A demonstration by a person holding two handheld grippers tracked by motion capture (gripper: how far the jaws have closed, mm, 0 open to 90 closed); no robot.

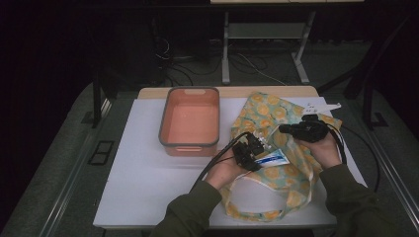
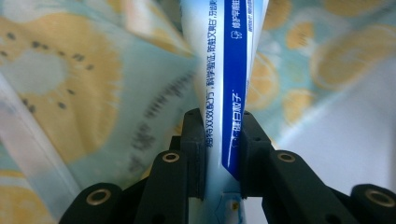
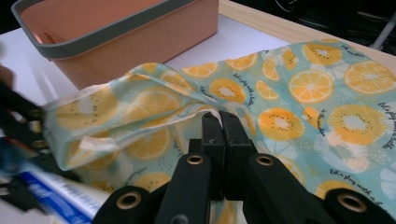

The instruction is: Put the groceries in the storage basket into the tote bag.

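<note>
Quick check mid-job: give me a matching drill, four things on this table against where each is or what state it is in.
Things:
1. toothpaste tube
2. fruit-print bag
3. orange bin
4. right gripper

States:
a. shut on the bag's edge
b. empty, at the table's far side
c. clamped in the left gripper
d. lying flat, its edge lifted

Pairs: 1-c, 2-d, 3-b, 4-a

Orange bin (image 1: 190, 123) with grey rim sits open on the white table mat (image 1: 133, 168), bare wooden table edge (image 1: 232, 92) behind it, black cables (image 1: 173, 59) and grey stand legs (image 1: 226, 49) on the floor beyond, black floor socket plate (image 1: 101, 152) at left.
</note>
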